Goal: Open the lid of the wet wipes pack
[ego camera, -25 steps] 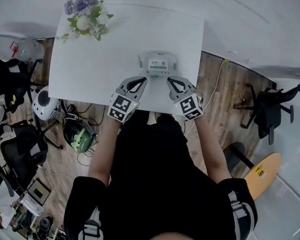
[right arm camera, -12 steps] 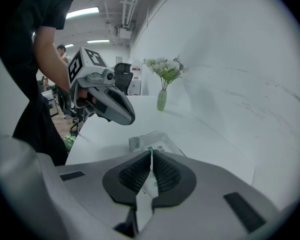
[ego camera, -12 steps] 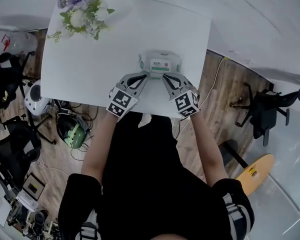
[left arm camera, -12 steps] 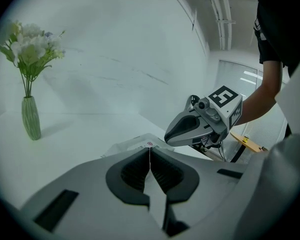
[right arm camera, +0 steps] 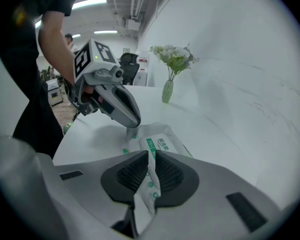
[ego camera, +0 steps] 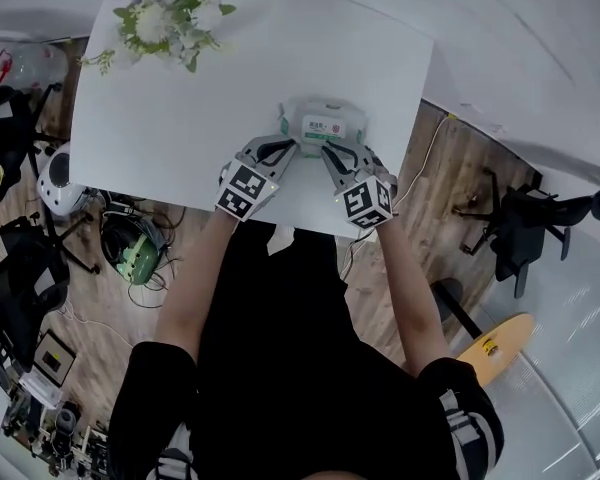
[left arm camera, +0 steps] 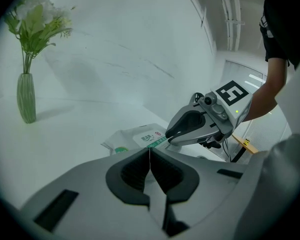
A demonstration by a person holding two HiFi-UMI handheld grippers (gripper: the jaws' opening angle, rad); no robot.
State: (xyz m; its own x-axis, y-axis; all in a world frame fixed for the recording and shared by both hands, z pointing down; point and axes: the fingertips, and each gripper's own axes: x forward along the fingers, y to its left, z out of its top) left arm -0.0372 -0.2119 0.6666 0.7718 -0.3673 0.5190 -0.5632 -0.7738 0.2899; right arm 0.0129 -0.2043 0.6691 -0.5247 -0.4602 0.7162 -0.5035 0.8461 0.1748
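White table (ego camera: pixel 230 78) w/ a wipes pack (ego camera: pixel 322 126) lying flat near its front edge, label up, & a bunch of flowers (ego camera: pixel 165 8) at the far left corner, well apart from the pack. The 2 grippers come in from the person's side: left gripper (ego camera: pixel 283 148) w/ tips at the pack's near left corner, right gripper (ego camera: pixel 330 154) at its near right corner, marker cubes toward the person. Below the table: wood floor, black office chairs (ego camera: pixel 520 223) on both sides, an orange board (ego camera: pixel 500 340) at lower right.
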